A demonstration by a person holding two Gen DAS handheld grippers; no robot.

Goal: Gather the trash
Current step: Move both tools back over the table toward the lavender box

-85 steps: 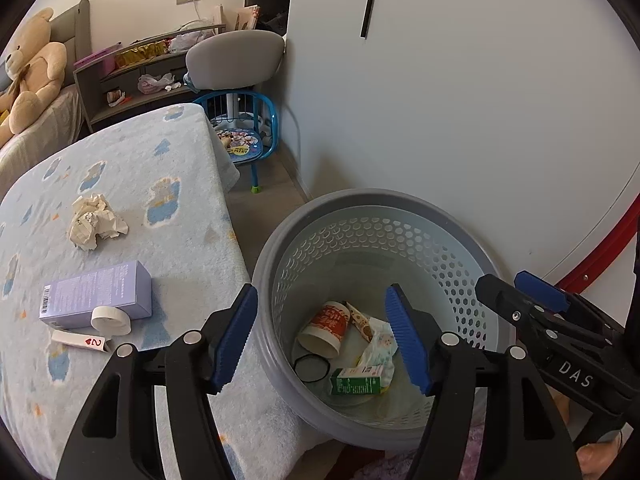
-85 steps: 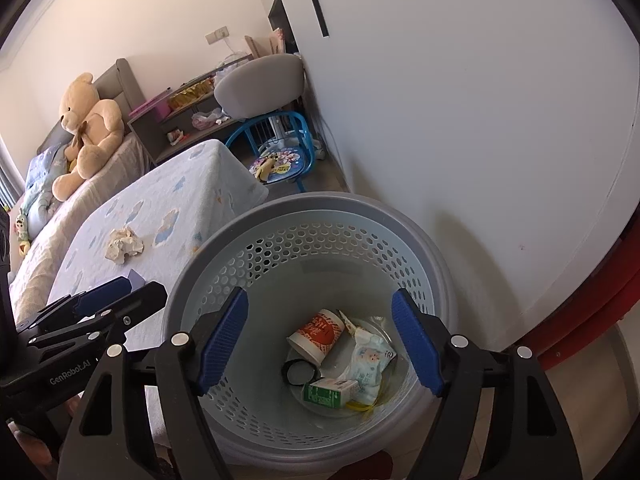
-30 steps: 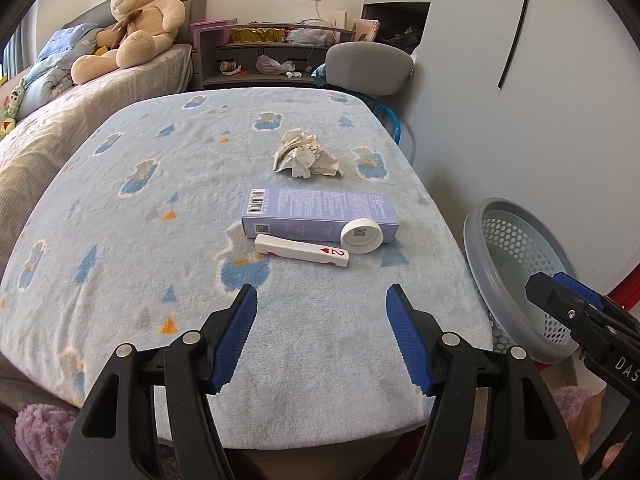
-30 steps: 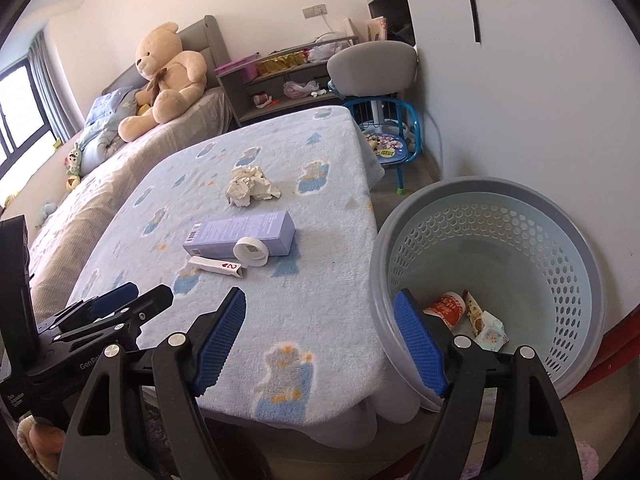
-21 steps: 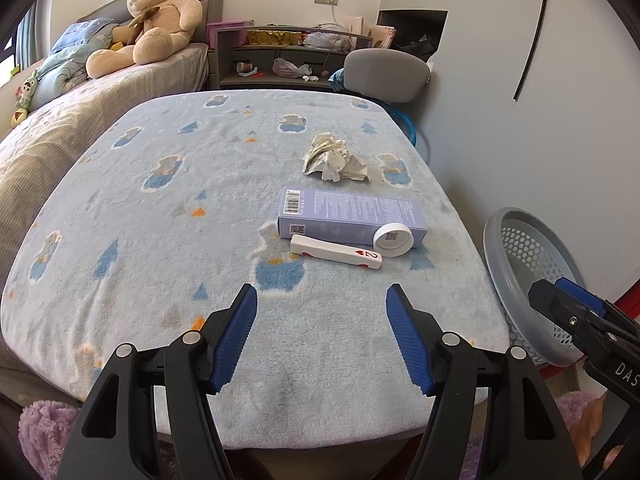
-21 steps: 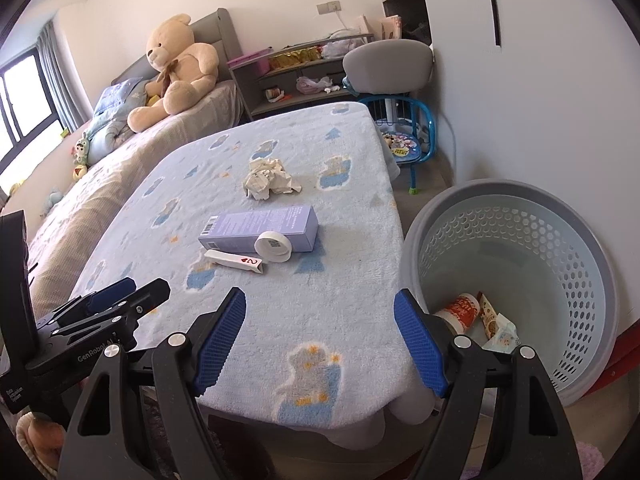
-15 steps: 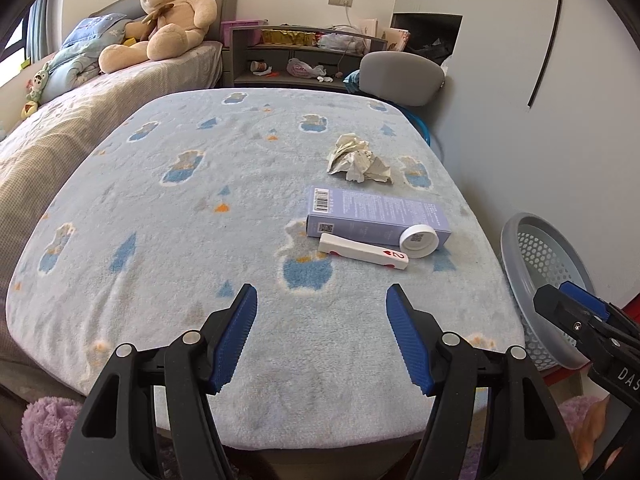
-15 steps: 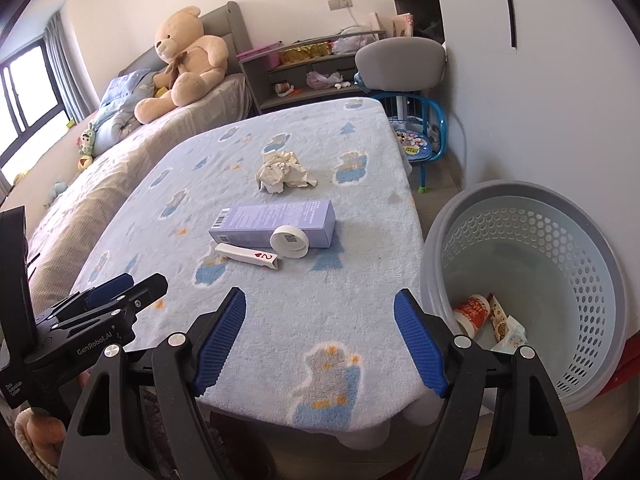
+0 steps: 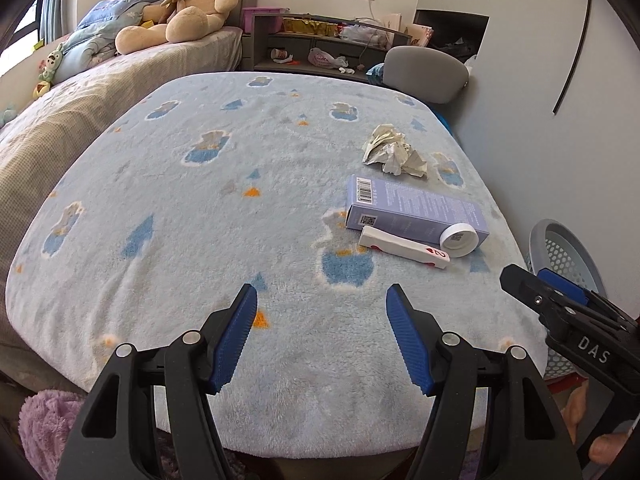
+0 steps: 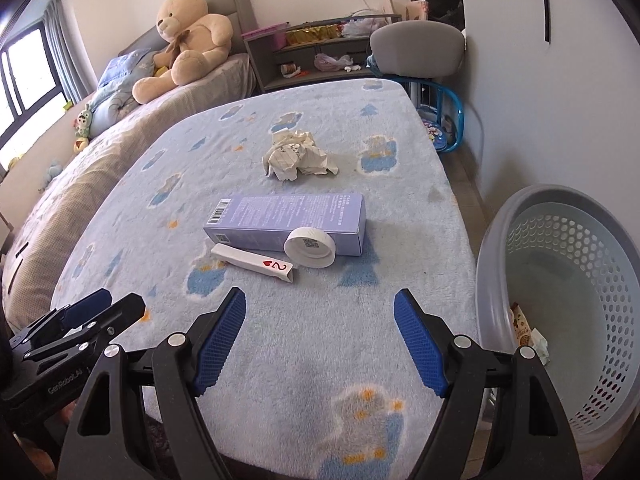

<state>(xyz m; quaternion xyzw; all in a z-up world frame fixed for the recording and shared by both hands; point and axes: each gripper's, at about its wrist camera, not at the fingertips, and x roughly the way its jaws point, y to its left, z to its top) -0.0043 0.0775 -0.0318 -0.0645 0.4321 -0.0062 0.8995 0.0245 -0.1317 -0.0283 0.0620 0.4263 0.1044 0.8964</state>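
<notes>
Left wrist view, left to right: left gripper (image 9: 322, 330) with blue ribbed pads spread apart over the pale blue fleece blanket (image 9: 200, 220), nothing between them. Farther right, crumpled white paper ball (image 9: 394, 156); nearer, lavender rectangular cardboard box (image 9: 416, 208) bearing a barcode and a QR code, small print too fine to read. Touching its front edge, a folded white playing card (image 9: 404, 248) marked with a red "2" and a heart, and a round white plastic lid (image 9: 460, 240) with a QR sticker. At far right, right gripper (image 9: 560, 300) lettered "DAS", partly hiding the grey perforated plastic basket (image 9: 560, 240).

Right wrist view, left to right: left gripper (image 10: 86, 314) at the lower left edge, lettered "GenRobot.AI". Right gripper (image 10: 320, 336) likewise released and empty, above the blanket's near end. Paper ball (image 10: 296, 156), box (image 10: 288, 222), card (image 10: 256, 262) and lid (image 10: 310, 246) all on the blanket ahead. Basket (image 10: 492, 264) on the floor just beside the blanket's right edge, holding a few wrappers (image 10: 528, 330), mostly cut off by the rim and hard to identify.
</notes>
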